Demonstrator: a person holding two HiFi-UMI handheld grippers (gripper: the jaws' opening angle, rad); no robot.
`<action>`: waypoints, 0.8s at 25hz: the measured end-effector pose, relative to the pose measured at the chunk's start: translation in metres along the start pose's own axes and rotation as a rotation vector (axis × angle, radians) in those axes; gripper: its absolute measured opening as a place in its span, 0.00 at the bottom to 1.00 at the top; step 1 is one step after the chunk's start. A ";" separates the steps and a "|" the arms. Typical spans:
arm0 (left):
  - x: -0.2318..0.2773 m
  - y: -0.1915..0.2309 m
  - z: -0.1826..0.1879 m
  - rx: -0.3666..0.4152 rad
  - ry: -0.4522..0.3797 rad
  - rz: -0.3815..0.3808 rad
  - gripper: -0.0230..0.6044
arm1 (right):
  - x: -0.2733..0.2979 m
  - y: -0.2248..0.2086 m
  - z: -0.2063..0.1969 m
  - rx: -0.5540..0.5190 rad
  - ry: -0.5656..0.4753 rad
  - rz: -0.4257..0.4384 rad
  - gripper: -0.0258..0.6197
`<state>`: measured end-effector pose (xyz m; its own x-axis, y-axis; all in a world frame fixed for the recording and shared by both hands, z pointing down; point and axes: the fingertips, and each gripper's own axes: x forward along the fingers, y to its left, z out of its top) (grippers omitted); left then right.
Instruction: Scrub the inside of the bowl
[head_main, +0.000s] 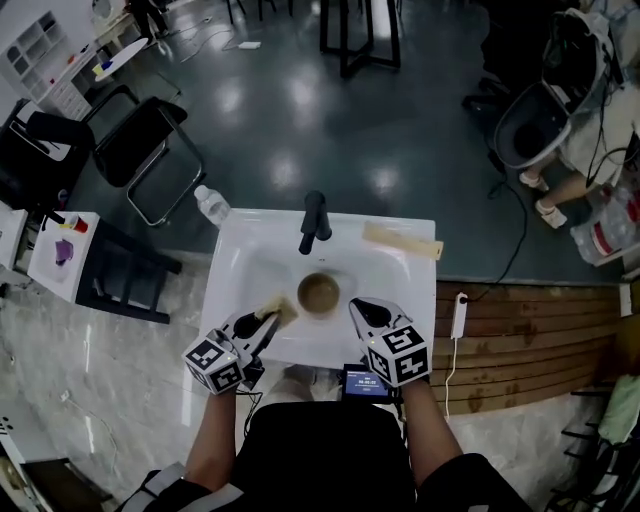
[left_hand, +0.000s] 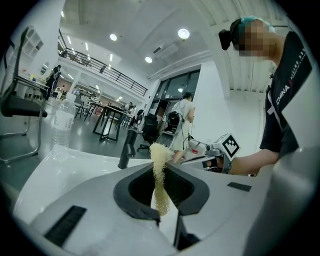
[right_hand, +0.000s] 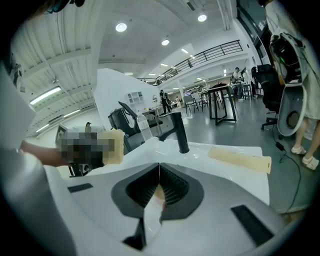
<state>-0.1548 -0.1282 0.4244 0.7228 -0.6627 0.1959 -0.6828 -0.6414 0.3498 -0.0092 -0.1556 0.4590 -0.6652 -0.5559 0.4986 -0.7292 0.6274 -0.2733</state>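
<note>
White sink (head_main: 240, 250); brown bowl (head_main: 319, 292) in basin centre; black faucet (head_main: 314, 222) at 12; beige strip (head_main: 402, 241) at 2; bottle (head_main: 212, 205) at 10.

- A black metal tap (head_main: 314, 220) is mounted upright at the back of a white ceramic sink (head_main: 238, 262).
- A clear plastic bottle (head_main: 211, 205) is placed at the sink's back left corner.
- A flat tan strip (head_main: 402, 241) is laid on the back right rim.
- A black metal-framed chair (head_main: 140, 150) is set well apart.

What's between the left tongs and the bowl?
Only the yellow scrubber held in the left tongs, its end near the bowl rim; seen in the head view.
</note>
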 end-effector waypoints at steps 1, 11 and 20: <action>0.001 0.005 -0.002 -0.008 0.008 -0.003 0.09 | 0.003 0.000 -0.001 0.006 0.008 -0.001 0.06; 0.029 0.034 -0.005 -0.024 0.084 -0.066 0.09 | 0.023 -0.017 -0.006 0.067 0.050 -0.003 0.06; 0.060 0.051 -0.029 0.035 0.245 -0.130 0.09 | 0.065 -0.029 -0.032 0.077 0.162 0.055 0.06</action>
<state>-0.1430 -0.1894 0.4804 0.8056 -0.4639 0.3686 -0.5832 -0.7305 0.3553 -0.0260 -0.1926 0.5260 -0.6742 -0.4229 0.6055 -0.7069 0.6070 -0.3631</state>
